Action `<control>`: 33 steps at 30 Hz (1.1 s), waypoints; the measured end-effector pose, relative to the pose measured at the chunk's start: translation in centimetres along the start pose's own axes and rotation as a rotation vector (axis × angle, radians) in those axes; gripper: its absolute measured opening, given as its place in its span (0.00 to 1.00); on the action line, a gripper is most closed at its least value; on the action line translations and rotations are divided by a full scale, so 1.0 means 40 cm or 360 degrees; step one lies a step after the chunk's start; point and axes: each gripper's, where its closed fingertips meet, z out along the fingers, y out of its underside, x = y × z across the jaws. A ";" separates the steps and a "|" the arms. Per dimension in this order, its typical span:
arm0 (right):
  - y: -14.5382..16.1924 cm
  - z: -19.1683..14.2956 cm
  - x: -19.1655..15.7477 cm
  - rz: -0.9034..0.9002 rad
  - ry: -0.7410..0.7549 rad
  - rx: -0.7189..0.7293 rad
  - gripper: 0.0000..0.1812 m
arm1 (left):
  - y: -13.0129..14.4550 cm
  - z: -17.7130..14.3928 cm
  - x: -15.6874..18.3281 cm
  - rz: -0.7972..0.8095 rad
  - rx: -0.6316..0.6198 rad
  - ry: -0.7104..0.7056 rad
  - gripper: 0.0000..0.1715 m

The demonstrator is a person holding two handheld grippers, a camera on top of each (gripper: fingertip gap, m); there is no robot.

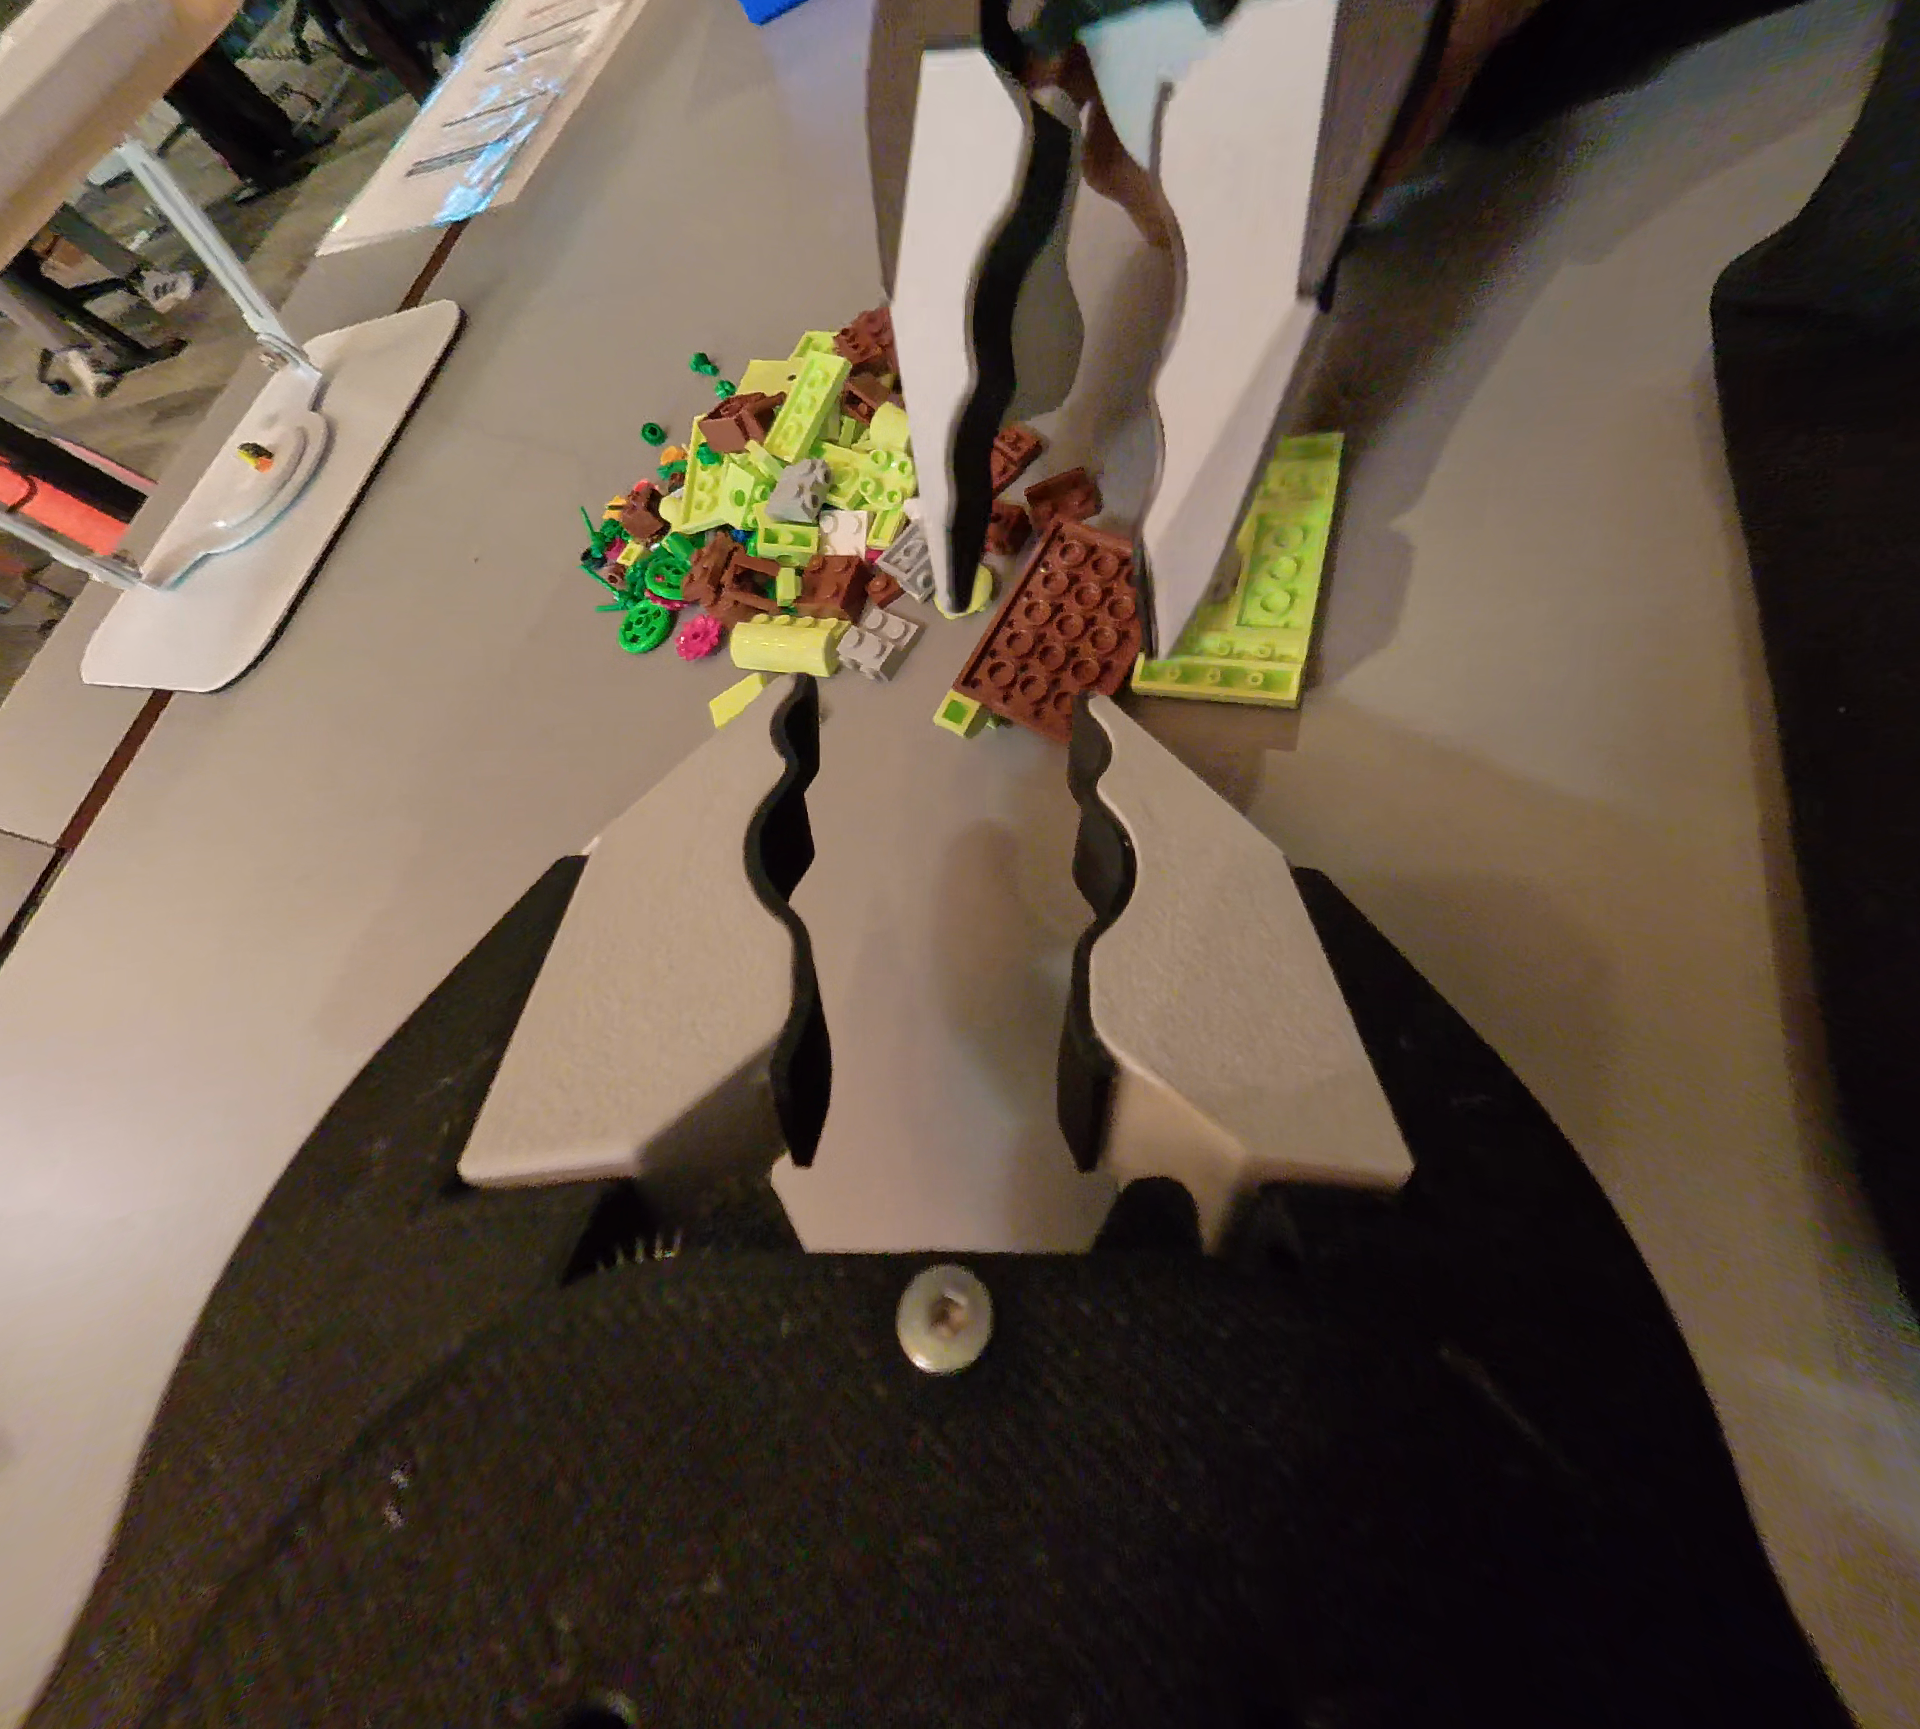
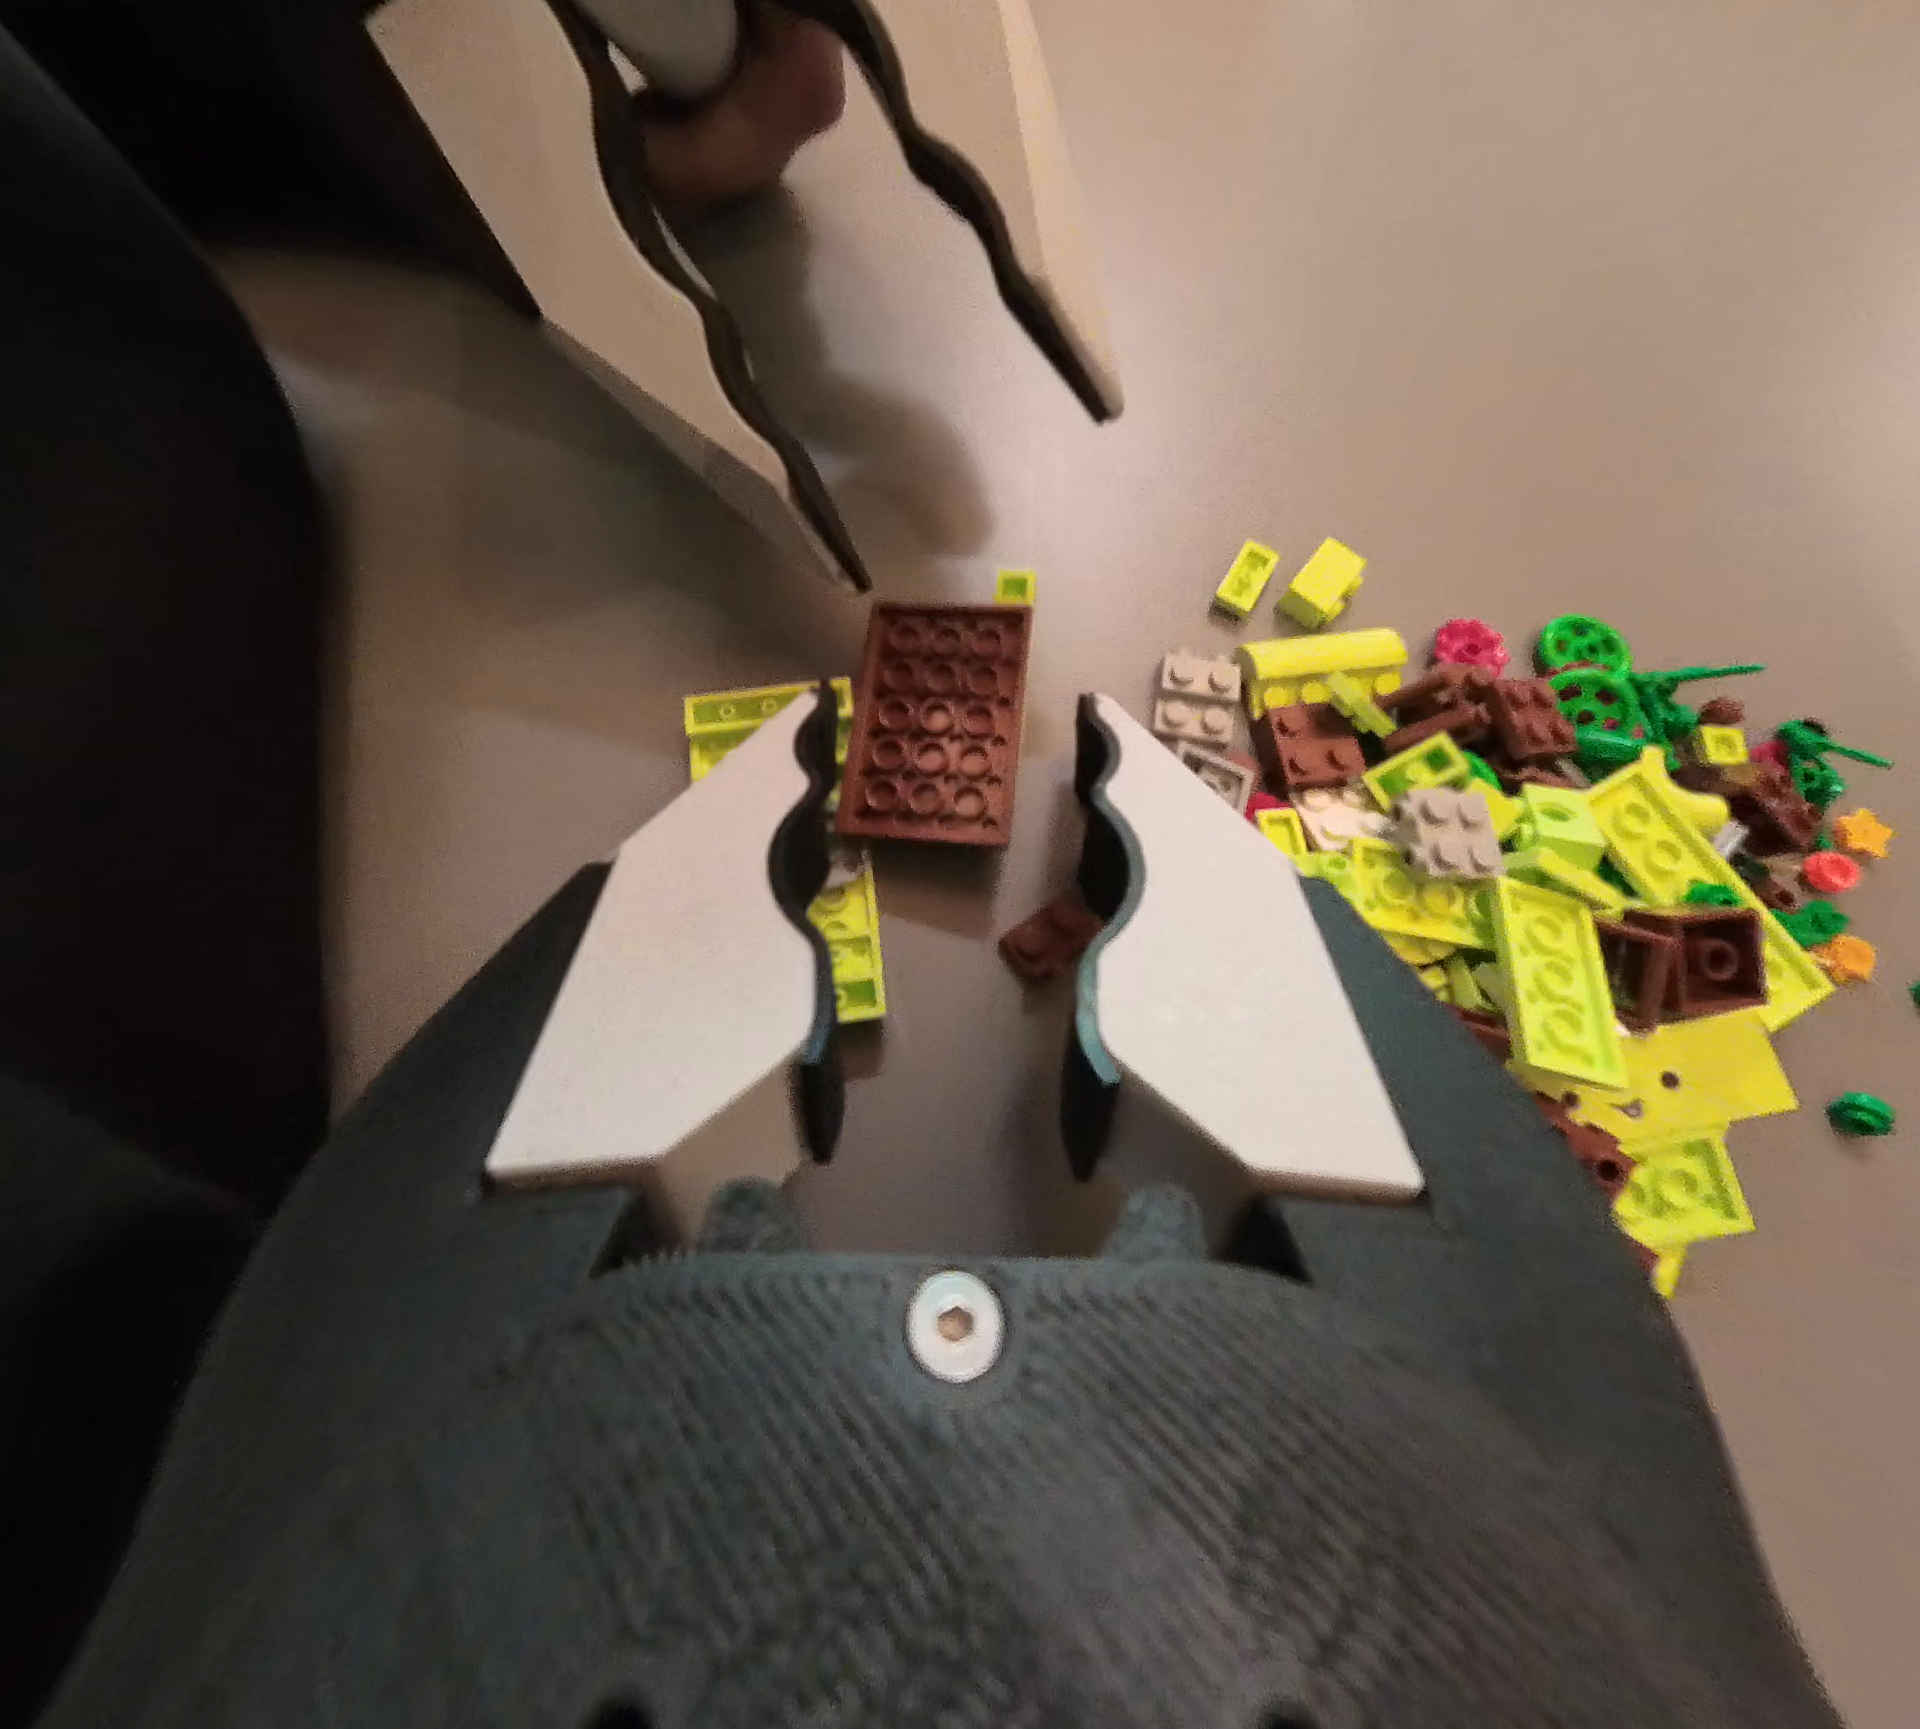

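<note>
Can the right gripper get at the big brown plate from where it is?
Probably yes: the right gripper is open just above the brown plate, nothing lying on it; the lime plate alongside crowds one finger.

The left tongs (image 1: 940,703) hang parted and empty above the grey tabletop (image 1: 436,848), tips just short of the brown studded plate (image 1: 1055,630). The right tongs (image 2: 951,713) also gape with nothing between them, straddling that flat brown plate (image 2: 940,723); a lime wedge plate (image 1: 1252,578) lies at one side of it, the loose brick pile (image 2: 1538,858) at the other
</note>
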 end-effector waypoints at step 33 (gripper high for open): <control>-0.157 -0.121 0.047 -0.0733 0.0807 0.0593 0.12 | -0.096 -0.048 -0.128 -0.0740 0.0532 -0.0185 0.00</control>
